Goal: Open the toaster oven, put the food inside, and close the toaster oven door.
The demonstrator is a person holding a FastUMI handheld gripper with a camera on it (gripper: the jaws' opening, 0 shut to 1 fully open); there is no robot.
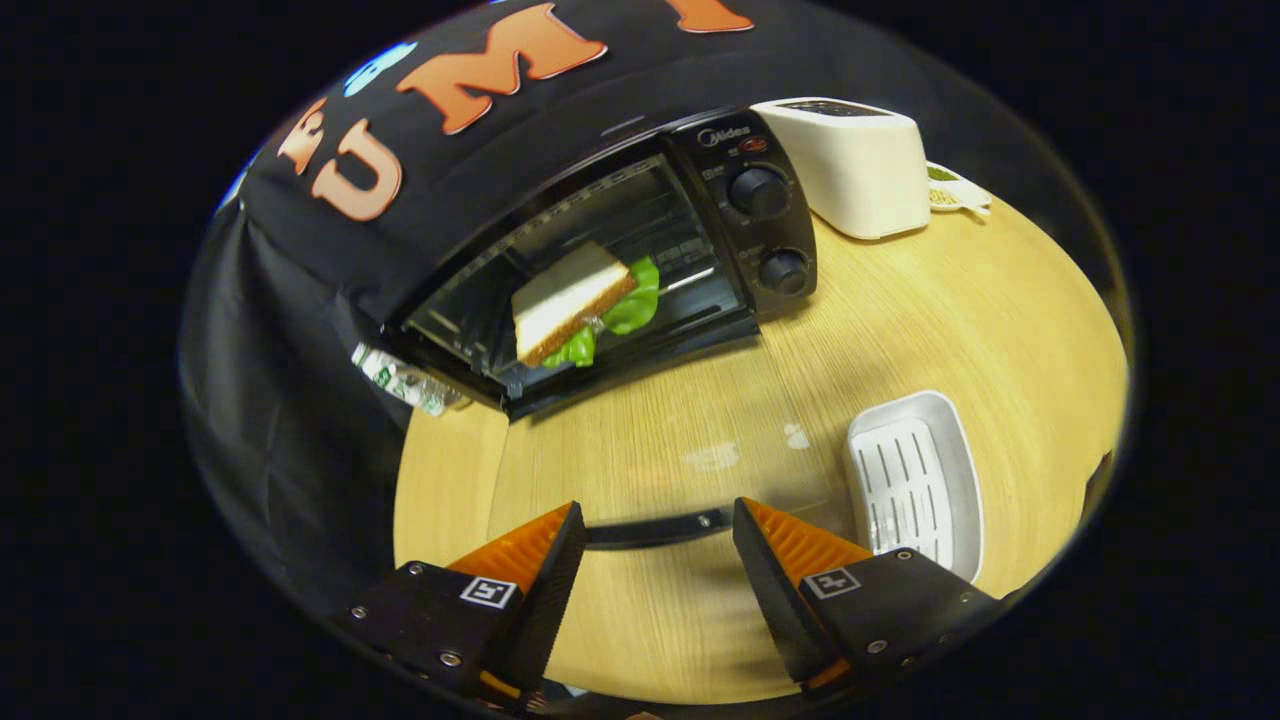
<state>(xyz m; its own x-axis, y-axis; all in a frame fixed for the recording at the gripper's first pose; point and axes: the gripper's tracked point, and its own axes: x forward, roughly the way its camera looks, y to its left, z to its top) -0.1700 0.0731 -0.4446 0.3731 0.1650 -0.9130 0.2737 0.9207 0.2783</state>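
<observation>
Sandwich (pixel 572 300), white bread over green lettuce, inside toaster oven (pixel 640 250); door (pixel 655 528) down; tongs (pixel 655 545) released, flanking door handle.

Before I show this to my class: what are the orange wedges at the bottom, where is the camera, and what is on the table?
The camera rides on a hand-held gripper and looks forward along its two fingers; those are the orange wedges. They stand open and hold nothing. Between their tips runs a dark bar, the handle of the toaster oven's glass door, which lies open and flat. Beyond, inside the oven, sits a sandwich with green lettuce. On the wooden table lie a white tray beside the fingers and a white toaster next to the oven.
</observation>
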